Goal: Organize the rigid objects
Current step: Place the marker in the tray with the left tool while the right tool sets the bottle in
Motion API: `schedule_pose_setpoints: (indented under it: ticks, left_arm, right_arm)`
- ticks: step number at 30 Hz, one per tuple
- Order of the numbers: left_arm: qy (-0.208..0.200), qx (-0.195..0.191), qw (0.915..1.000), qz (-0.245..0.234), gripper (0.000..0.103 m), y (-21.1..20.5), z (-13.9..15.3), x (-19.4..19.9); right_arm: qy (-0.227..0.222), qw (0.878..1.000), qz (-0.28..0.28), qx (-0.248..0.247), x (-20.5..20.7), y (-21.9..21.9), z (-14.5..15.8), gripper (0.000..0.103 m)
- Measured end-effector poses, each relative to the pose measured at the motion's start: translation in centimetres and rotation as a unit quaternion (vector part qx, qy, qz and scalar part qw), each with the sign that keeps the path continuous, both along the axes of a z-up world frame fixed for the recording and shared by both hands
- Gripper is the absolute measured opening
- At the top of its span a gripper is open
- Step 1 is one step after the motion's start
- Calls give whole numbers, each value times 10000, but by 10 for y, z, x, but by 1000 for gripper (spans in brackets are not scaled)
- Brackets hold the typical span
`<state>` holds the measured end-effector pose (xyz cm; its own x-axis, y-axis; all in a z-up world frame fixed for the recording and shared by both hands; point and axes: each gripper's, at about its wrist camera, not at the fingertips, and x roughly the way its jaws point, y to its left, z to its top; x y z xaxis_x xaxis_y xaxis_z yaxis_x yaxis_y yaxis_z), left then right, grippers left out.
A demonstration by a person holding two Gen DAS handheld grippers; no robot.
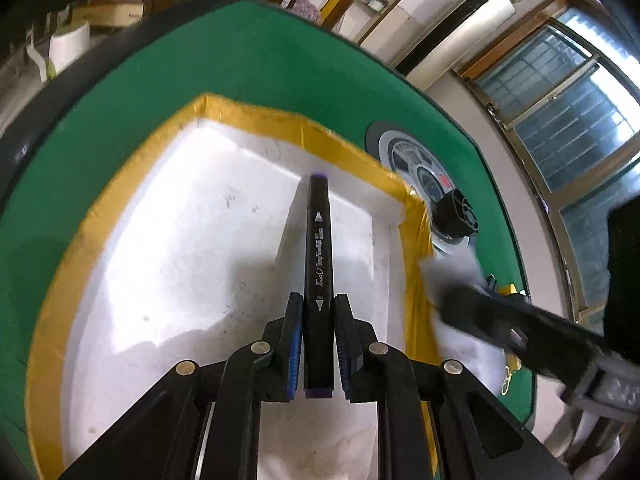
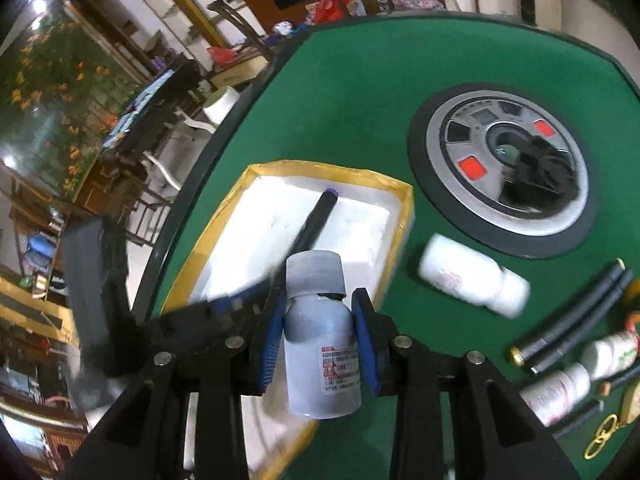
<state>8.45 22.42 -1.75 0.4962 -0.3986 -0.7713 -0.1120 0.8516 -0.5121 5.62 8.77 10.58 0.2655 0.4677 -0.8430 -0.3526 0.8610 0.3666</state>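
The left gripper (image 1: 318,344), clamped on a black marker pen with purple ends (image 1: 319,264), holds it lengthwise over the white yellow-taped foam tray (image 1: 192,216), nearer than the right gripper (image 2: 320,332) gripping a small white plastic bottle (image 2: 322,344).

The left gripper (image 1: 319,344) clamps a black marker (image 1: 319,264) above a white tray (image 1: 180,240).
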Motion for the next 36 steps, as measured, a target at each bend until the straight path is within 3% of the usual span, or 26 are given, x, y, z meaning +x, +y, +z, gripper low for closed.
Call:
schedule_pose_setpoints:
  ticks: [5,9,13,16,19,21,23,27,32,36]
  left_arm:
    - [65,-8,9999,105,16,0,-2,-4]
    - [35,-116,9998,141,27,-1,0,-9]
    - [-26,57,9999,127,35,-6,4,-16]
    - [-134,266,9995,46,52,-14,9,-24]
    - [-223,508,9984,101,67,-20,14,-31]
    - [-274,571,9978,204,84,-19,17,-35]
    - [-281,662,9970,278,93,-19,19,-37]
    - [-125,727,9960,495,95,-13,21,-43]
    - [-463,448,9949,776,95,0,48,-61]
    - [-801,304,9920,932,95,3,77,-81]
  right_arm:
    - [176,9991,-253,-303,26,24,-25,33]
    - [32,9976,-374,-584,37,40,-34,33]
    - [-235,9948,-446,-887,41,50,-39,33]
    - [-486,9924,-405,-1054,44,55,-39,34]
    - [-520,9943,-337,-868,43,51,-39,39]
    - [-631,9943,-285,-813,40,47,-34,40]
    - [-901,9921,-315,-808,30,38,-22,47]
    - [-1379,9870,-439,-702,7,13,2,70]
    - [-1856,9790,-479,-687,-24,-33,21,71]
    - [-1993,9744,-889,-548,-44,-94,27,78]
